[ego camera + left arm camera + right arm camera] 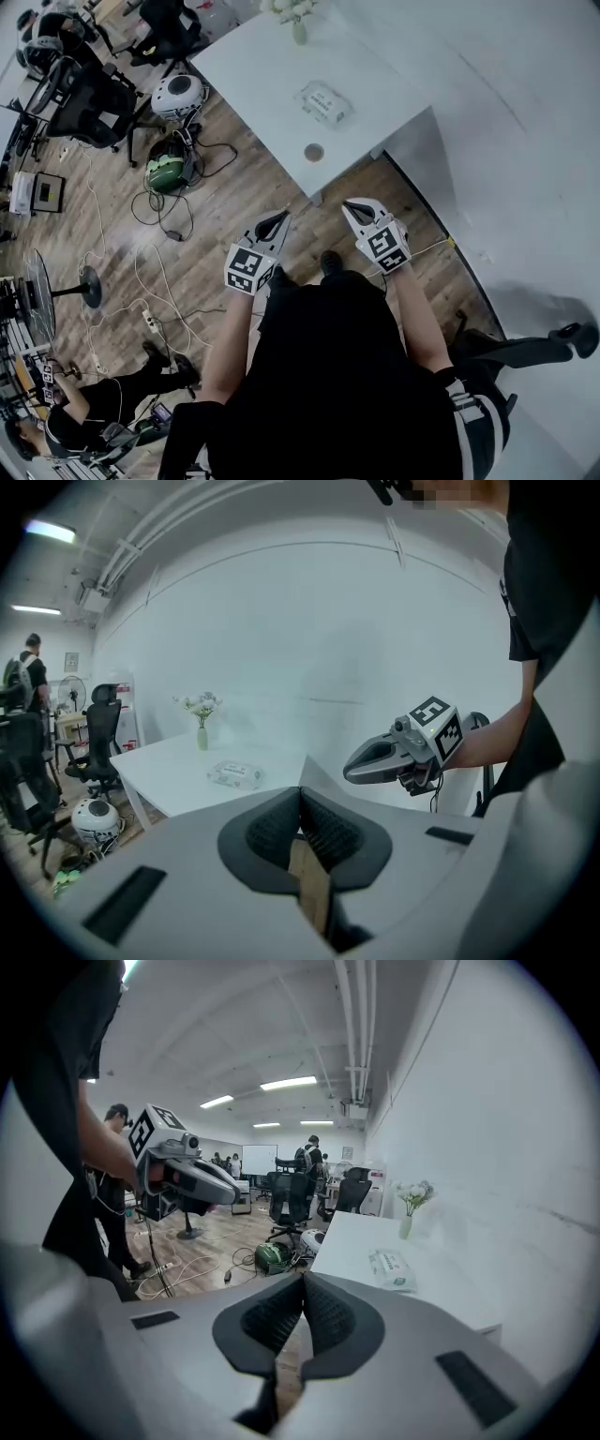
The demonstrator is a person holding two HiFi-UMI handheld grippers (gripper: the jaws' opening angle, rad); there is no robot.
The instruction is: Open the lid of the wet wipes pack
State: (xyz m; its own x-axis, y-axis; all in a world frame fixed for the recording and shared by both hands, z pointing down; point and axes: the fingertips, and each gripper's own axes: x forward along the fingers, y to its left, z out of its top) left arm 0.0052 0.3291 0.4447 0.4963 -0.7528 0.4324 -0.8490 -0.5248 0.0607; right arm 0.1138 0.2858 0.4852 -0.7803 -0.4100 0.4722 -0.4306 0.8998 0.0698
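I judged the risk to be the wet wipes pack (323, 101) itself. It lay loose on the worktop (262, 75), so prying its lid without pinning it could drag or flip it. I held my left gripper (278, 218) and right gripper (354, 206) side by side, short of the worktop's near corner, both pressed closed on nothing.

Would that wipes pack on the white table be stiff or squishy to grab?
Probably squishy: the wet wipes pack looks like a soft film pouch, so it may dent. It lies flat on the table, so a push would likely slide it, not tip it.
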